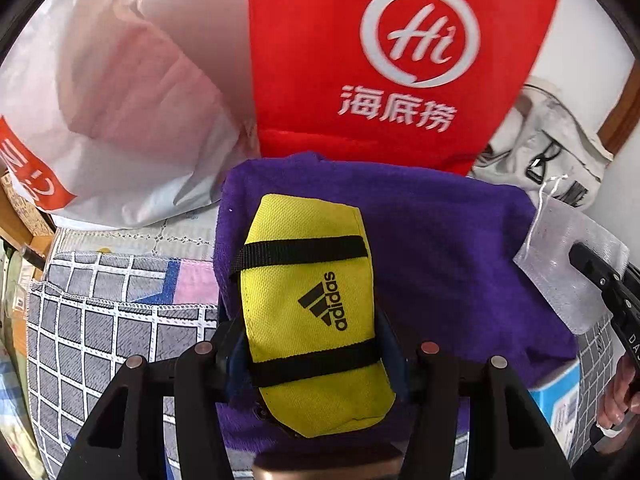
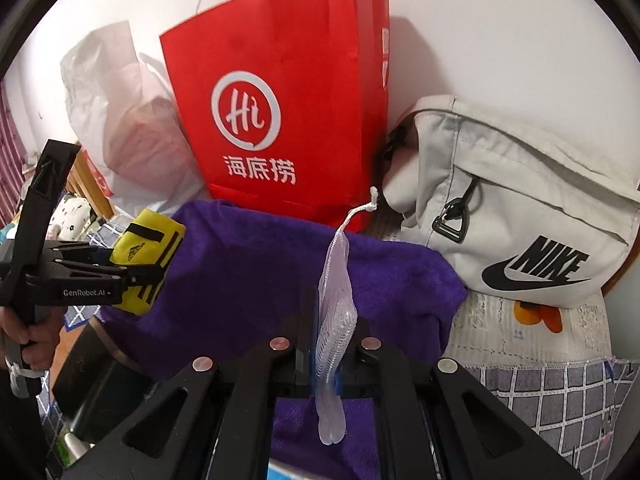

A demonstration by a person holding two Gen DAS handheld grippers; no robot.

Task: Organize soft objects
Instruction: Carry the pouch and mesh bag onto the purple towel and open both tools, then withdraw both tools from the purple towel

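The yellow Adidas pouch (image 1: 312, 312) was clamped lengthwise between the jaws of the left tool (image 1: 310, 356), its two black straps running across it, and it was carried above a purple towel (image 1: 440, 240). The right tool (image 2: 326, 354) was clenched on a translucent mesh drawstring bag (image 2: 336, 312), which rose between its jaws with the white cord at the top. In the right wrist view, the left tool (image 2: 132, 276) appeared at the left edge with the pouch (image 2: 144, 248), gripped by a hand (image 2: 28, 340). The towel (image 2: 260, 280) lay spread beneath both tools. Behind it stood a red paper bag (image 2: 288, 100) with a white "Hi" emblem, touching the towel's far edge. A white plastic bag (image 1: 100, 100) sat left of it, and a pale Nike bag (image 2: 520, 216) right of it. A grey checked cloth (image 1: 100, 320) covered the surface below.
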